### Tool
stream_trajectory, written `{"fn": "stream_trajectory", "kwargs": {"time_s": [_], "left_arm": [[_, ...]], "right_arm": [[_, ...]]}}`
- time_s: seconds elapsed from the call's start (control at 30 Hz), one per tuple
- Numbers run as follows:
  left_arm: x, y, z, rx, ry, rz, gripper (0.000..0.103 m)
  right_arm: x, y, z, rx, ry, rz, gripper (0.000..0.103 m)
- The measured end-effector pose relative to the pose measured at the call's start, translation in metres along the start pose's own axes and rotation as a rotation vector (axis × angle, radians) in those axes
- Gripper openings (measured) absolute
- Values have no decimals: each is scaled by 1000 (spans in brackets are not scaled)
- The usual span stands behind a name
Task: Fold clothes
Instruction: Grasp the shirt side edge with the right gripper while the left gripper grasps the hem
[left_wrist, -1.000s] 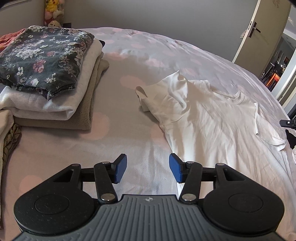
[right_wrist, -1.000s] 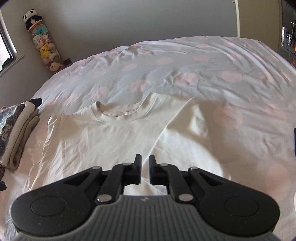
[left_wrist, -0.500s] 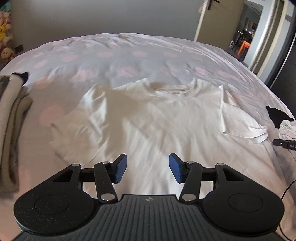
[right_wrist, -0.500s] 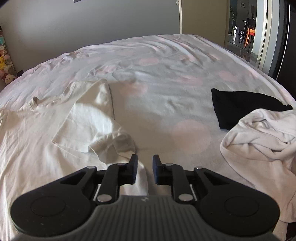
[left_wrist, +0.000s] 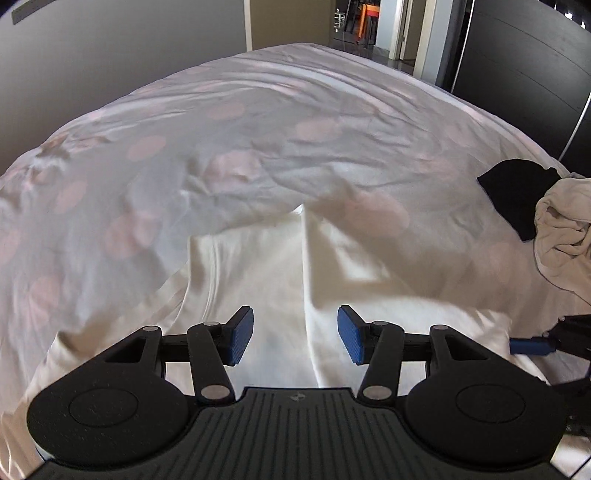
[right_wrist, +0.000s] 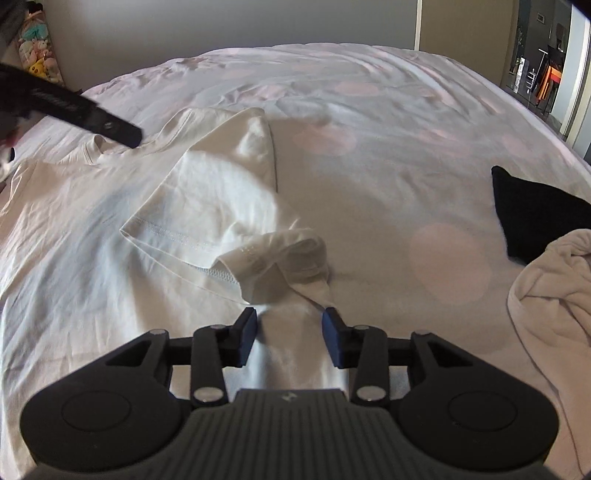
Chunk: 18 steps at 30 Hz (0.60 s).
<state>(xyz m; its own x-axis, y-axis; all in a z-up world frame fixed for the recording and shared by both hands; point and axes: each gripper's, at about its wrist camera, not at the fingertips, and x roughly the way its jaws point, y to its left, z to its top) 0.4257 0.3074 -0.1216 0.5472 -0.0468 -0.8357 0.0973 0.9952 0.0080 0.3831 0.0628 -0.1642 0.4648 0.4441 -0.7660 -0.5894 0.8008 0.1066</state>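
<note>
A white T-shirt (right_wrist: 74, 229) lies flat on the bed, its right sleeve (right_wrist: 207, 206) folded inward with a rumpled cuff (right_wrist: 280, 254). My right gripper (right_wrist: 290, 334) hovers just below that cuff. Its jaws are opening, with the shirt's side edge lying under the gap and neither pad pressing it. In the left wrist view my left gripper (left_wrist: 295, 338) stands open over the shirt (left_wrist: 258, 280), nothing between its blue pads. A blue pad of my right gripper (left_wrist: 532, 345) shows at that view's right edge. A finger of my left gripper (right_wrist: 92, 118) reaches in near the collar.
The bed cover (right_wrist: 369, 122) is pale with pink dots. A black cloth (right_wrist: 535, 210) and a crumpled white garment (right_wrist: 554, 295) lie to the right of the shirt. Plush toys (right_wrist: 37, 55) stand in the far left corner. A doorway (left_wrist: 369, 29) opens beyond the bed.
The left gripper swept from beside the folded pile across the shirt to its right sleeve side, still open. The right gripper went from nearly shut to open and sank toward the rumpled cuff.
</note>
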Motion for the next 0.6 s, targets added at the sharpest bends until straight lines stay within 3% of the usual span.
{"fn": "stream_trajectory", "kwargs": {"time_s": [0.2,0.4,0.47,0.6], "left_arm": [[48,-7,38,62,85,-3,48],[73,-5,56,59,123,-2,46],[80,-4,58,44,143,-27,31],[86,-7,59,30,153,-50,10]], "right_arm": [[-1,-9,7,42,-42,57,42],[1,-16,11,50,-66,14,42],[5,-22,9,71,-69,17,42],[9,-29,6,124,-123,90,41]]}}
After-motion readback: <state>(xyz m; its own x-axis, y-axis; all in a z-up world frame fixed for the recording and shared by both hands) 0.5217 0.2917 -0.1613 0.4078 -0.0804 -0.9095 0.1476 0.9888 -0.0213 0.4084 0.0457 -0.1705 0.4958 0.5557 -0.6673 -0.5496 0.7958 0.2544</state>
